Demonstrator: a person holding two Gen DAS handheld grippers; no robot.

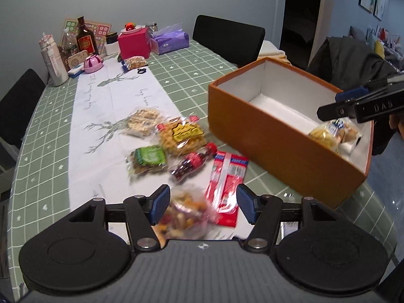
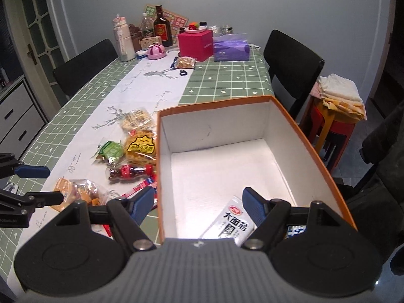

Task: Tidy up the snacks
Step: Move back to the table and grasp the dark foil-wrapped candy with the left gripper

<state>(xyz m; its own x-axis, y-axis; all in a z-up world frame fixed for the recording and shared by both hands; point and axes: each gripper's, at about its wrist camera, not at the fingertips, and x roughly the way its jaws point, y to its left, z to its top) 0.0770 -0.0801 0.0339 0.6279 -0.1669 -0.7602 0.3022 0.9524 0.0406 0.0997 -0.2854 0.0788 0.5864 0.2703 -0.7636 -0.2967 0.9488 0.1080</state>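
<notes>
My left gripper (image 1: 203, 205) hangs open over the table, its pads apart from a clear bag of mixed snacks (image 1: 184, 214) below and a red packet (image 1: 226, 184) beside it. Further out lie a cola-bottle candy (image 1: 192, 165), a green pack (image 1: 149, 159), a yellow pack (image 1: 181, 136) and a rice-cracker pack (image 1: 144, 122). To the right stands an orange box (image 1: 265, 146), white inside. My right gripper (image 2: 199, 202) is open astride the box's near left wall (image 2: 159, 176), holding nothing. A white packet with black lettering (image 2: 227, 224) lies on the box floor, and a yellowish bag (image 1: 333, 133) rests in its near corner.
Bottles (image 2: 162, 27), a pink box (image 2: 195, 44) and a purple tissue box (image 2: 231, 49) crowd the table's far end. Black chairs (image 2: 290, 60) stand around the table. Right of it, a red stool (image 2: 335, 128) carries folded cloths. The green checked tablecloth (image 2: 222, 80) has a white runner.
</notes>
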